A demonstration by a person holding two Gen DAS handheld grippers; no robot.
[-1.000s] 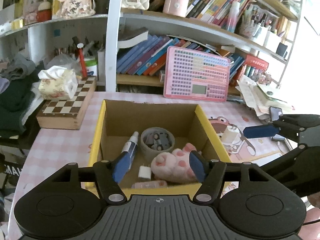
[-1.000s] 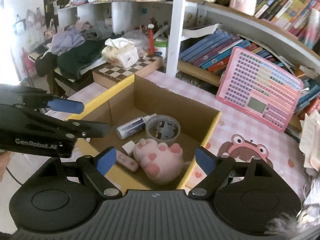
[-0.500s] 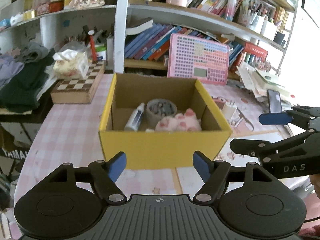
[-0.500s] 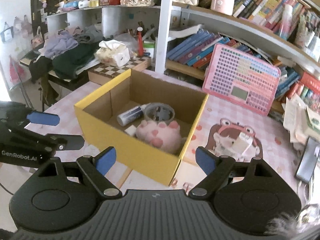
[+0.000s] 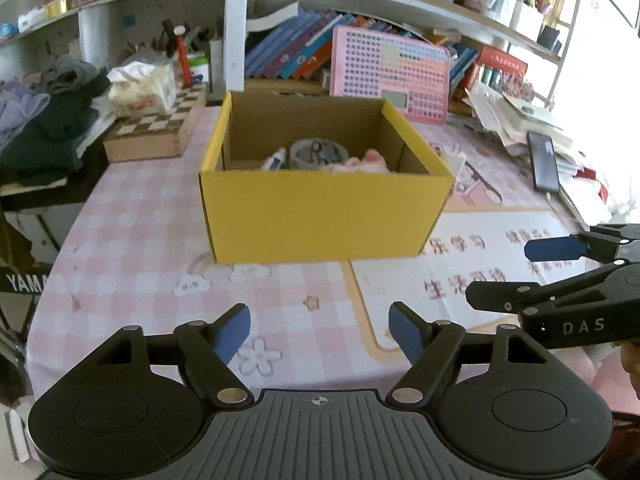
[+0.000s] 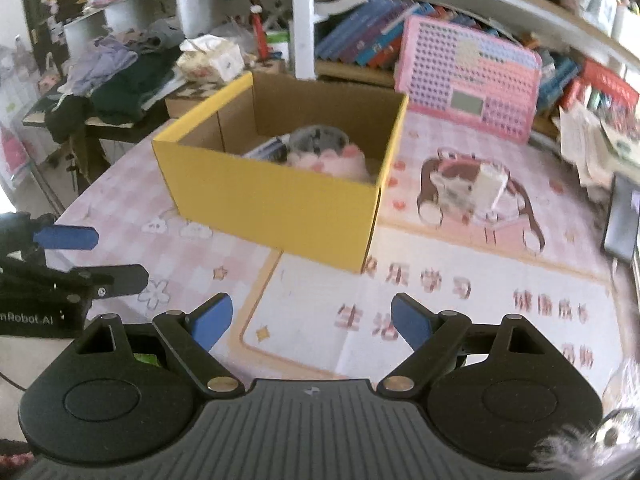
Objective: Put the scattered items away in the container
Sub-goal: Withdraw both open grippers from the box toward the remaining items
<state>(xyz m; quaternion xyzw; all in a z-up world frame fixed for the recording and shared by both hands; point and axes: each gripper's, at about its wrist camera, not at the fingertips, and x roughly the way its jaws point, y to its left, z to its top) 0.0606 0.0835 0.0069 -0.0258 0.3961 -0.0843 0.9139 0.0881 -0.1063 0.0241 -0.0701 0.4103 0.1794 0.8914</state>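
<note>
Yellow cardboard box [image 5: 320, 216], one of it, sits mid-worktop [image 5: 132, 248], long axis running left to right across your view. Inside you've got three things showing: one pink plush paw [image 6: 336, 162], one tape roll [image 5: 318, 152], one bottle [image 5: 274, 159] tipped toward the far wall. Your left tool [image 5: 320, 332] and right tool [image 6: 312, 322] both hang near you, spread wide, nothing between the fingers.

Bright daylight floods in from the right over a crowded white bookshelf [image 5: 360, 4] and pink checked tablecloth [image 5: 132, 236]
</note>
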